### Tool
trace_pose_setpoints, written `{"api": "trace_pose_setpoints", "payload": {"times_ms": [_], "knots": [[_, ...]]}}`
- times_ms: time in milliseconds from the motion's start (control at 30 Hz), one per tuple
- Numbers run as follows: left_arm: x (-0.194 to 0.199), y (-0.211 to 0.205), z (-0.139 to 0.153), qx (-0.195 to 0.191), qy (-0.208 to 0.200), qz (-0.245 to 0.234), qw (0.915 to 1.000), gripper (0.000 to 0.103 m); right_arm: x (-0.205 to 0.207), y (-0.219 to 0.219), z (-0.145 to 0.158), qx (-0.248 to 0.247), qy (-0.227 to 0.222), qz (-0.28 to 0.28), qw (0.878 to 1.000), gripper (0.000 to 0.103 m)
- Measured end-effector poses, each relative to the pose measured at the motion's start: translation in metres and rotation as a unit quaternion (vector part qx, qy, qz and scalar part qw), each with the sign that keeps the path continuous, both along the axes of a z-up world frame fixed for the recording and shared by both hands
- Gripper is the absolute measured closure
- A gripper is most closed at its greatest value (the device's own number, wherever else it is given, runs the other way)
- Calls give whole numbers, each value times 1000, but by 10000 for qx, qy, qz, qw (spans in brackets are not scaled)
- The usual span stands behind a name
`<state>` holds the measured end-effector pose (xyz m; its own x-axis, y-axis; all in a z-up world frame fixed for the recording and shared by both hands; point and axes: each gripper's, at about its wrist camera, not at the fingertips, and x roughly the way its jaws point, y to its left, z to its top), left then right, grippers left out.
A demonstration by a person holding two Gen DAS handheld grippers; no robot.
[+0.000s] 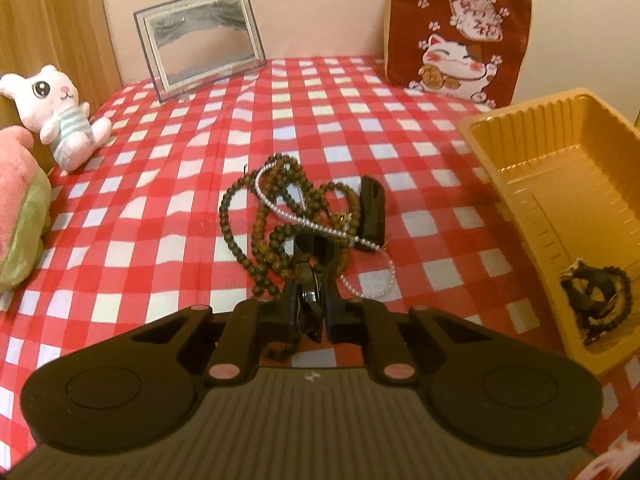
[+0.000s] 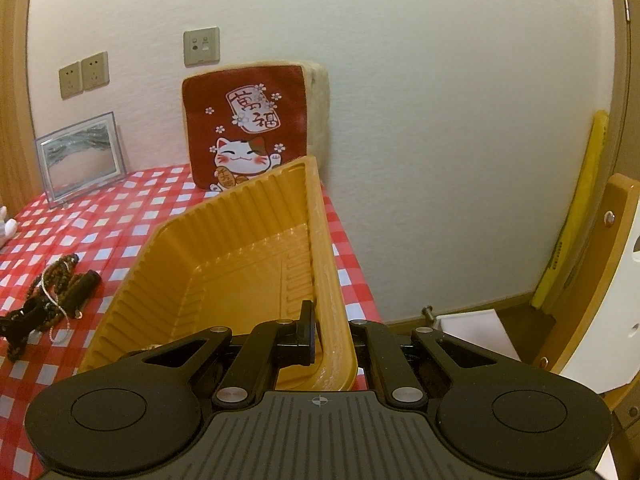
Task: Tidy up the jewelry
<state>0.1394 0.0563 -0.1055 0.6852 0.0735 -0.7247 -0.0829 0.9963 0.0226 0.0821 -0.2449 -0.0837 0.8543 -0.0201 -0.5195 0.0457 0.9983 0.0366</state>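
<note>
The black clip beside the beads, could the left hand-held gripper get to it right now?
Probably not yet: the left hand-held gripper is already shut on a dark piece from the bead pile. The black clip lies uncovered just beyond.

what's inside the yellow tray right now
In the yellow tray, a dark beaded bracelet bundle lies at its near end; the remaining floor visible is bare. The right wrist view hides that end behind the right gripper, clamped on the tray's wall.

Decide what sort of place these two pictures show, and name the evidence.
Probably a room in a home: a red-and-white checked tablecloth, a white plush bunny, a red lucky-cat cushion leaning against the wall, and beige wall sockets.
</note>
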Motion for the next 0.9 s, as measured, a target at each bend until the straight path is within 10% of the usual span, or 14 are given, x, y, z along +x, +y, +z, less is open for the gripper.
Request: {"api": "trace_pose_setpoints", "payload": {"times_ms": [900], "knots": [[-29,-37,44,-355,-302,-651,9968,93,-4,2,2,5,-4,60,10000,98]]}}
